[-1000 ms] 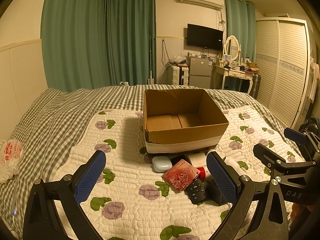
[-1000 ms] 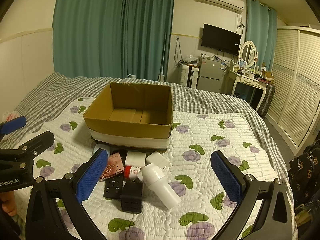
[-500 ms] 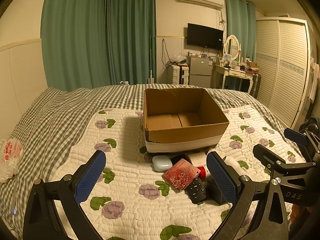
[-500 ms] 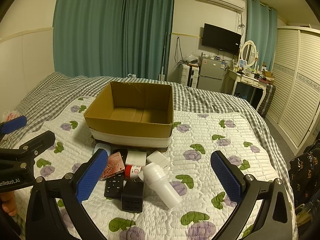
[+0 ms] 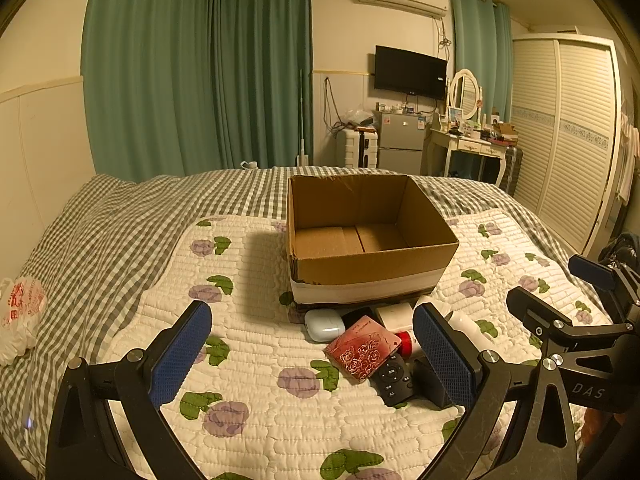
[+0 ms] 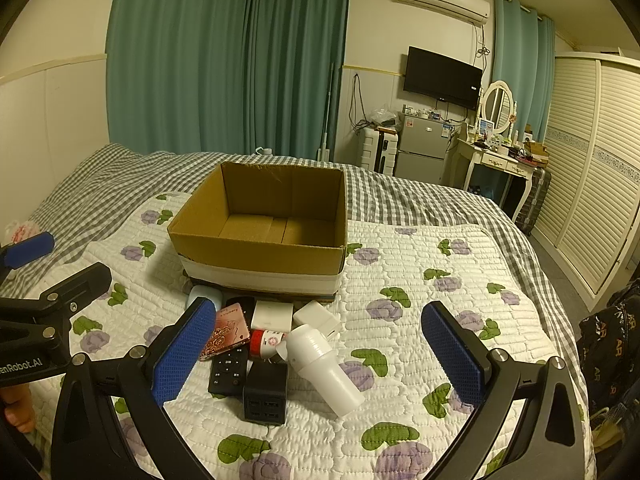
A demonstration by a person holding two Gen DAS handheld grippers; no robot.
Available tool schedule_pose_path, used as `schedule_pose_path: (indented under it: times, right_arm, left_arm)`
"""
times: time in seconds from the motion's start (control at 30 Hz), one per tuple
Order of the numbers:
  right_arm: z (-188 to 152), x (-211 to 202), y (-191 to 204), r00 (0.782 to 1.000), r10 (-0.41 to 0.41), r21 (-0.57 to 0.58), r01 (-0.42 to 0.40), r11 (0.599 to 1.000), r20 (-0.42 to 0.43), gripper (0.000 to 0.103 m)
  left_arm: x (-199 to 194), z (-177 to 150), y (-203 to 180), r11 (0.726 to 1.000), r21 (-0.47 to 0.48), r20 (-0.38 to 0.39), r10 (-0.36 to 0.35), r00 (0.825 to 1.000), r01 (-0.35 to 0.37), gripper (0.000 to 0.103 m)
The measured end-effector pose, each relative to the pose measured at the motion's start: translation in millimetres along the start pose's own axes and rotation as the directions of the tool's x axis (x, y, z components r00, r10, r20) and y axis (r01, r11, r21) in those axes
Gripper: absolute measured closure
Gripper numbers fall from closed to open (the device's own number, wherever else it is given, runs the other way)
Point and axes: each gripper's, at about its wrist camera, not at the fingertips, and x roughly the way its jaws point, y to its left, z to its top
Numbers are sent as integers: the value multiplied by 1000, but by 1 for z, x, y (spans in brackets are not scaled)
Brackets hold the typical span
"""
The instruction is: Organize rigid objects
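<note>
Bedding spreads under everything, a flowered quilt (image 6: 420,300) over a checked cover, and on it sits an open, bare cardboard box (image 6: 260,248) with a huddle of small things just before its near wall. Largest of these is a white bottle (image 6: 320,364), lying on its side with its long axis running from the box toward the near right, so it points almost along the reach of the right gripper (image 6: 316,352), which hangs wide open and holds nothing. That gripper looks the nearer one; the left gripper (image 5: 312,356), equally wide open and bare, sits further left, with the heap off by its right finger. Crowding the bottle on its left are a black cube (image 6: 265,392), touching or nearly so, a black remote (image 6: 228,370), a pink rose-patterned card case (image 5: 362,348), two white blocks (image 6: 272,315), a small red-capped jar (image 6: 267,340) and a pale earbud case (image 5: 324,325); the cube seems likeliest to foul a finger
</note>
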Motion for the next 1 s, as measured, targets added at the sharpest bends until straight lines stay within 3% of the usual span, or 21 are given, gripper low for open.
schedule_pose_path:
  times: [0.8, 1.0]
  right_arm:
    - [-6, 0, 3, 1000, 0, -1, 0, 1000, -13, 0]
    - [-28, 8, 0, 993, 4, 25, -1, 1000, -118, 1]
  left_arm:
    - [4, -7, 3, 1000, 0, -3, 0, 1000, 0, 0]
    - [21, -28, 7, 1000, -19, -79, 10, 997, -11, 0]
